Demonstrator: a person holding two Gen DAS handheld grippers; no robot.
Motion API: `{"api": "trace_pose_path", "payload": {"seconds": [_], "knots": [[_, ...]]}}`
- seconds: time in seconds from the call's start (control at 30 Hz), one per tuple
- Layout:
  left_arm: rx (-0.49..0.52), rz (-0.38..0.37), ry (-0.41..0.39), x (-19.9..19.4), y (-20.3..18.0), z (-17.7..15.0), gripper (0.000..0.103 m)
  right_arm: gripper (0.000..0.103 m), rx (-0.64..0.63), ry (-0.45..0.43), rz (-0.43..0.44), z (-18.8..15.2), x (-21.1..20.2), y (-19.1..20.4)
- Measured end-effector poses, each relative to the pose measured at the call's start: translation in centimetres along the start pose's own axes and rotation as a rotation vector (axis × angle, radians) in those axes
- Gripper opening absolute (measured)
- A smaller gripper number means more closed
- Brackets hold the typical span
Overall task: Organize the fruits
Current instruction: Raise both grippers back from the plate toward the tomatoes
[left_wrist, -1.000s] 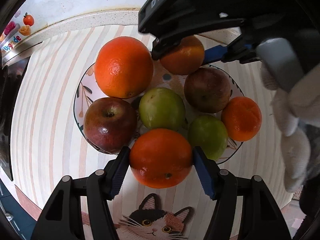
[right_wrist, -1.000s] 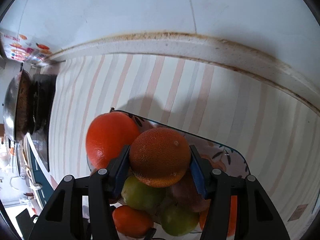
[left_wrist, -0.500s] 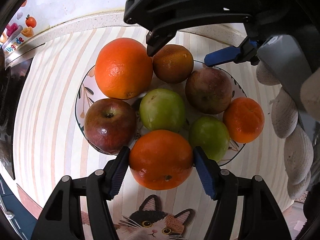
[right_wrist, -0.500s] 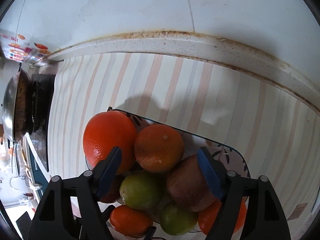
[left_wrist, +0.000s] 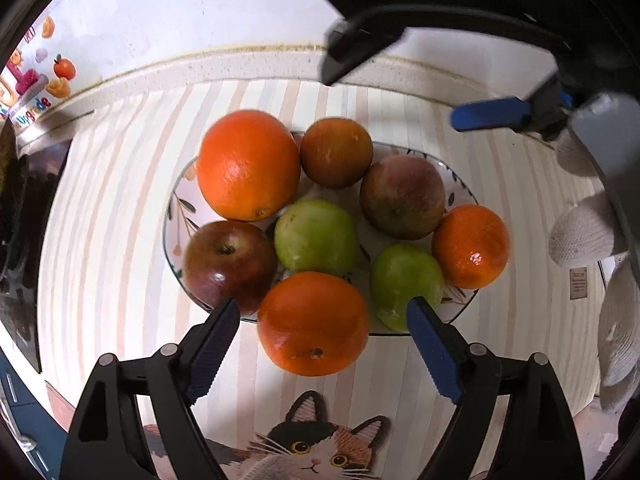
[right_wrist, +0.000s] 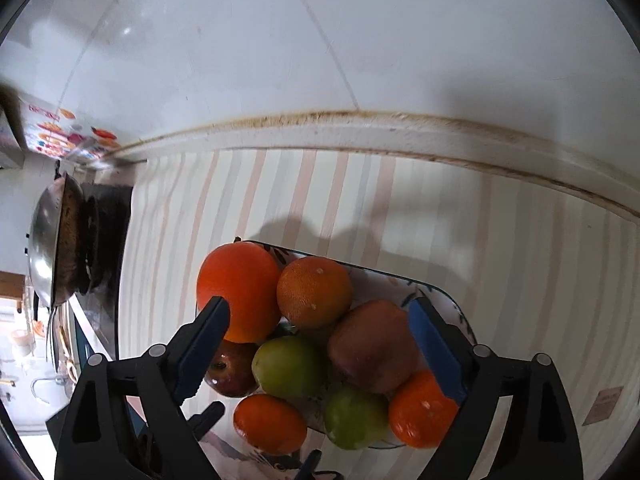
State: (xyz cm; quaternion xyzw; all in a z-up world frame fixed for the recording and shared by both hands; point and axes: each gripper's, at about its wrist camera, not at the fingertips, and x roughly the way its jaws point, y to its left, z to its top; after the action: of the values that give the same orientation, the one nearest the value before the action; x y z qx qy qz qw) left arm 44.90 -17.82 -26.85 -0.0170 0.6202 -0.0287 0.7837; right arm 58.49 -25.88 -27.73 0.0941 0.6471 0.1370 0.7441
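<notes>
A patterned plate (left_wrist: pixel 180 208) on the striped counter holds several fruits: a big orange (left_wrist: pixel 248 164), a dull orange (left_wrist: pixel 336 152), two red apples (left_wrist: pixel 228 264), two green fruits (left_wrist: pixel 316 236) and a tangerine (left_wrist: pixel 470 246). An orange (left_wrist: pixel 314 322) rests at the plate's near edge. My left gripper (left_wrist: pixel 322 320) is open with its pads apart on either side of this orange. My right gripper (right_wrist: pixel 318 322) is open and empty above the plate (right_wrist: pixel 448 296); the dull orange (right_wrist: pixel 314 290) lies below it. It shows at the top right of the left wrist view (left_wrist: pixel 400 88).
A white tiled wall (right_wrist: pixel 320 60) and a raised counter lip (right_wrist: pixel 360 136) run behind the plate. A stove with a metal wok (right_wrist: pixel 52 240) stands at the left. A cat picture (left_wrist: pixel 316 444) is on the mat near me. A gloved hand (left_wrist: pixel 588 236) is at the right.
The right gripper opened, let go of the dull orange onto the plate and rose. The left gripper opened and released the orange at the plate's near edge.
</notes>
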Motion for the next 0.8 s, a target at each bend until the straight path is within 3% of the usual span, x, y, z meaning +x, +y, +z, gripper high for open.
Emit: {"api": "trace_pose_path", "payload": {"seconds": [0.33, 0.63, 0.8], "knots": [[0.015, 0.031, -0.042, -4.0, 3.9, -0.8, 0.085, 0.095, 0.014, -0.156, -0.151, -7.7, -6.0, -0.5], [0.034, 0.054, -0.063, -6.2, 6.6, -3.1, 0.085, 0.095, 0.051, -0.203, -0.238, -15.7, -7.4, 0.2], [0.038, 0.041, -0.074, -7.2, 7.4, -4.5, 0.085, 0.095, 0.088, -0.240, -0.244, -18.7, -8.6, 1.4]]}}
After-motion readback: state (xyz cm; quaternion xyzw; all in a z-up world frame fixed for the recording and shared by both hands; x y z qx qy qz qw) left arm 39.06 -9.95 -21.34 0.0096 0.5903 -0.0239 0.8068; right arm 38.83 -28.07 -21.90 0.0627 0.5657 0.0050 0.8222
